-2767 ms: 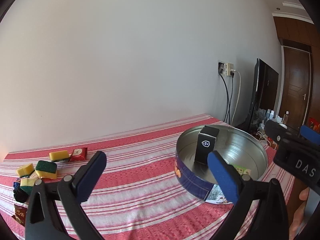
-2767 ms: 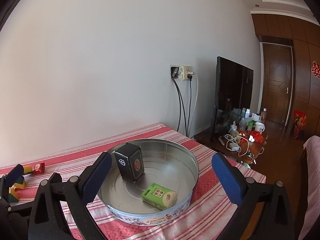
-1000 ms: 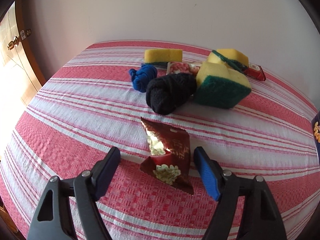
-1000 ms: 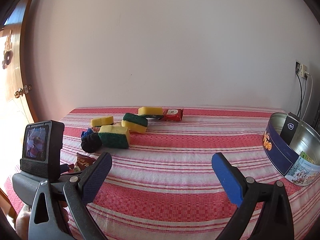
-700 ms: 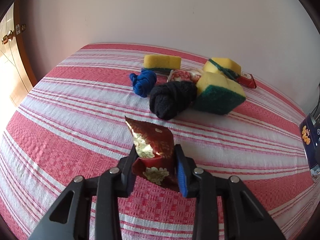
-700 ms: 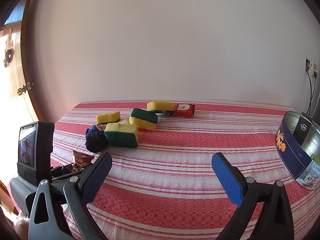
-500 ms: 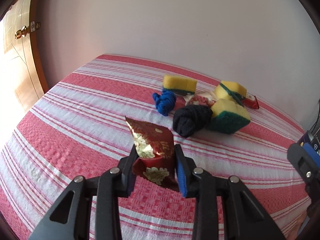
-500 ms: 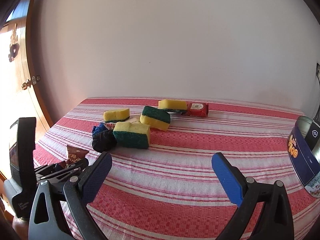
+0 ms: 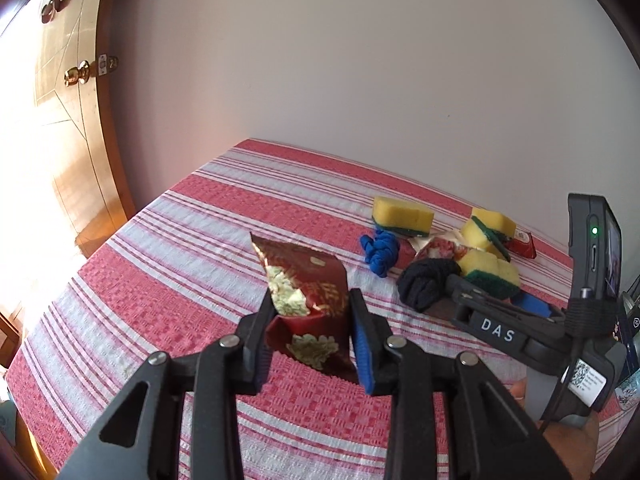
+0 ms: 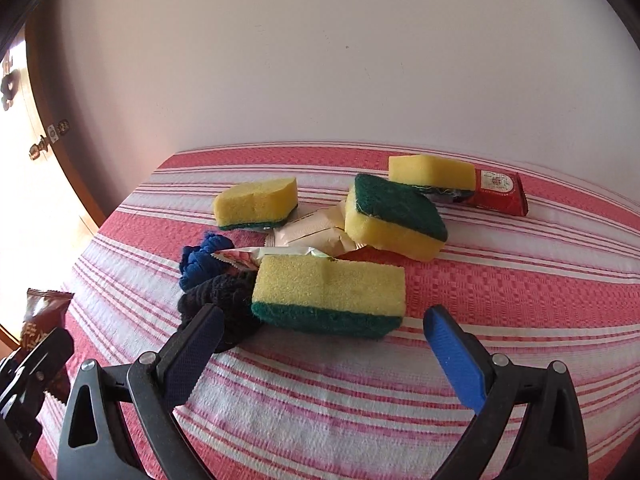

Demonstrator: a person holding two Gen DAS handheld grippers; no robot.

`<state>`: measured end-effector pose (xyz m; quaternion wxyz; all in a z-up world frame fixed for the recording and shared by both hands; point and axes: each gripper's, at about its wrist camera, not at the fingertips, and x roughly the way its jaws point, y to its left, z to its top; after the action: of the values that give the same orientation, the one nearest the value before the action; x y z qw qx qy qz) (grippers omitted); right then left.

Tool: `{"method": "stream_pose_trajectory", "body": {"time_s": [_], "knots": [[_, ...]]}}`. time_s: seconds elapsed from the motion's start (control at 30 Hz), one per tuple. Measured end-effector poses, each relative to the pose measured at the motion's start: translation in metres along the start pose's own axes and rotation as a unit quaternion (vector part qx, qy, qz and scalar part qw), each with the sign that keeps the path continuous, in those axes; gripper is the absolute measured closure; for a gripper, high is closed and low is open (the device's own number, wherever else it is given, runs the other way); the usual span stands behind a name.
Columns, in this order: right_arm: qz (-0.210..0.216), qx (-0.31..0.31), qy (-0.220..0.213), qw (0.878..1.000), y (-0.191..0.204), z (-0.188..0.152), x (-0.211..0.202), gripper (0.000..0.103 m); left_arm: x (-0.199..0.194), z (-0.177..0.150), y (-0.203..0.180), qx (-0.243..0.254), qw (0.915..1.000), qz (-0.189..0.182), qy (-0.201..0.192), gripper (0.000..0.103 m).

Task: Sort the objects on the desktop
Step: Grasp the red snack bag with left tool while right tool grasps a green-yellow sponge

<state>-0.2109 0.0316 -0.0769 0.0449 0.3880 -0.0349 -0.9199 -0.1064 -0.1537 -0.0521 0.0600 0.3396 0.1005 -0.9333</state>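
Gripper (image 9: 312, 320) pinches crinkled foil packet (image 9: 308, 292).

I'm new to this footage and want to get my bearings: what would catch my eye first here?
The dark red foil snack packet, pinched in the left gripper above the red-and-white striped tablecloth. Next, the nearest yellow-and-green sponge of a cluster of sponges, lying just ahead of the open right gripper. A black sock bundle and a blue one lie beside it.

White letters "DAS" stand on the right gripper (image 9: 472, 300).
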Motion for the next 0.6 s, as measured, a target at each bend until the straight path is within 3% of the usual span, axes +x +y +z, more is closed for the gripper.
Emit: {"method": "stream_pose_trajectory", "body": {"time_s": [0.07, 0.1, 0.17, 0.27, 0.37, 0.47, 0.53, 0.57, 0.6], "knots": [[0.005, 0.016, -0.004, 1.0, -0.004, -0.002, 0.005, 0.016, 0.002, 0.0, -0.001, 0.002, 1.0, 0.0, 0.001, 0.07], [0.011, 0.027, -0.007, 1.0, -0.008, -0.003, 0.004, 0.037, 0.003, 0.0, -0.001, 0.002, 1.0, 0.001, 0.001, 0.07], [-0.004, 0.03, 0.002, 1.0, -0.015, -0.003, 0.005, 0.066, 0.004, -0.001, -0.004, 0.002, 1.0, 0.0, 0.003, 0.07], [0.025, 0.061, -0.006, 0.998, -0.031, -0.008, -0.003, 0.073, 0.004, -0.002, -0.009, 0.004, 1.0, -0.003, 0.004, 0.07], [0.0, 0.042, -0.022, 0.999, -0.032, -0.011, -0.014, 0.073, 0.001, -0.003, -0.011, 0.002, 1.0, -0.005, 0.006, 0.07], [0.013, 0.051, -0.02, 0.998, -0.039, -0.015, -0.022, 0.07, -0.002, -0.003, -0.014, 0.007, 1.0, -0.005, 0.003, 0.07], [0.033, 0.073, -0.016, 0.997, -0.048, -0.014, -0.02, 0.046, -0.004, -0.004, -0.015, 0.01, 0.9999, -0.008, 0.003, 0.07], [0.036, 0.085, -0.019, 0.996, -0.052, -0.014, -0.02, 0.027, -0.004, -0.003, -0.015, 0.011, 0.9999, -0.008, 0.003, 0.07], [0.035, 0.094, -0.025, 0.995, -0.056, -0.013, -0.021, 0.019, -0.004, -0.003, -0.014, 0.013, 0.9999, -0.008, 0.002, 0.07]]}}
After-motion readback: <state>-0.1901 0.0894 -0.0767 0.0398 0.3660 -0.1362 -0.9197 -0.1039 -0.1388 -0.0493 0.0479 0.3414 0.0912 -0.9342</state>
